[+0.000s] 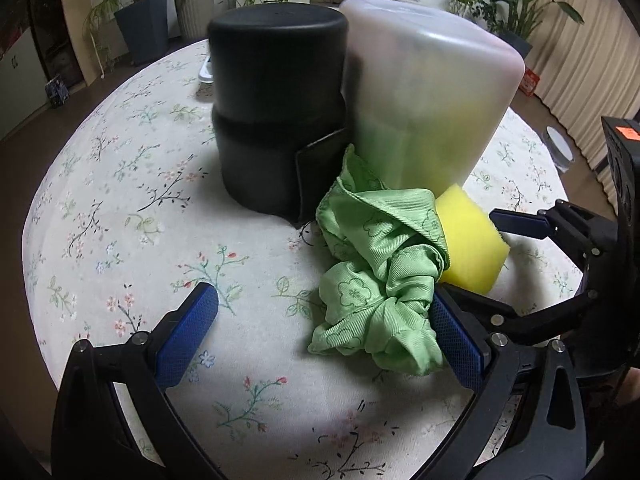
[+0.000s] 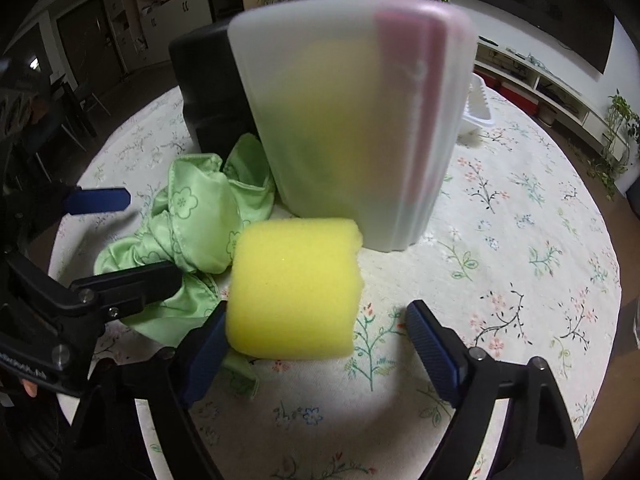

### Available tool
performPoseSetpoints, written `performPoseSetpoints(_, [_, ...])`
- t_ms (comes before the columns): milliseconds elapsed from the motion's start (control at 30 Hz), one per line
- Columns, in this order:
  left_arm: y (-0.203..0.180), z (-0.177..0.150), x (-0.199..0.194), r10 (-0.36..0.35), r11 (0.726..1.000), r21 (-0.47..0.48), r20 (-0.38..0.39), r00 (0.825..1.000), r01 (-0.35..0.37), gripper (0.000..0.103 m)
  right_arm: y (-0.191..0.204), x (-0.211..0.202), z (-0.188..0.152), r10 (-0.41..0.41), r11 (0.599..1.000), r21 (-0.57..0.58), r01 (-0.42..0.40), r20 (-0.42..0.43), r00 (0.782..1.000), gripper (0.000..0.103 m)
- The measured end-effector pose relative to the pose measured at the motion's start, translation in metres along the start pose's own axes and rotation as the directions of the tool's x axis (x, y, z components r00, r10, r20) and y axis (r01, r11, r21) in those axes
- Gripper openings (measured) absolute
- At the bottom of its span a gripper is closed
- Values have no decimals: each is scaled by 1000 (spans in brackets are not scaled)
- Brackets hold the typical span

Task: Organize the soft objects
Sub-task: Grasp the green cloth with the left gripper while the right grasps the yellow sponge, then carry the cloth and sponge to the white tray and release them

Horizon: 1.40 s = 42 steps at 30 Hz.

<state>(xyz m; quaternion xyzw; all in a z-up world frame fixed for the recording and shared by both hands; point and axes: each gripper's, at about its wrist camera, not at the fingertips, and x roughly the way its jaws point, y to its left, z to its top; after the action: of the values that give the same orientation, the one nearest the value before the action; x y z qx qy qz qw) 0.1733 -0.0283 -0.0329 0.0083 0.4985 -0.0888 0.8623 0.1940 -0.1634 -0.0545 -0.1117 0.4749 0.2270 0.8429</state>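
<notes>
A crumpled green cloth lies on the floral tablecloth, touching a yellow sponge on its right. Behind them stand a frosted white bin with yellow and green shapes showing through its wall, and a black round container. My left gripper is open wide; the cloth lies against its right finger and far from the left one. My right gripper is open around the sponge: the left pad touches it and the right pad stands apart.
The round table carries a flowered cloth. A white plastic tray sits behind the frosted bin. A glass stands near the table's right edge. Potted plants and shelves line the room beyond.
</notes>
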Motion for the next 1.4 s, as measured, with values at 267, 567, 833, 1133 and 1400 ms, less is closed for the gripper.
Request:
performPoseSetpoints(267, [-7,9,11,-11,1000,17,-46,999,12,103,4,2,2,-15,999,-39,15,2,1000,75])
performPoseSetpoints(567, [1,2,18,-42,998,-50,-80,996,38,103,7,-2,0,9,998,-55,-8,17,1000,63])
performPoseSetpoints(833, [-3,-1,11,0,1000,-21,-39,999,-1,54,6,-5,-2,40,998,-42,-39,27,999,55])
performPoseSetpoints(1133, [-8,-13,1,-32,999,-5,-10,999,32,26,12,-14,-11,41,999,-16,-41,20,999,50])
performPoseSetpoints(1400, [-3,-27,-20,-43,999,15,9,999,43,25,12,-44,-25,38,999,11,-39,14,999,50])
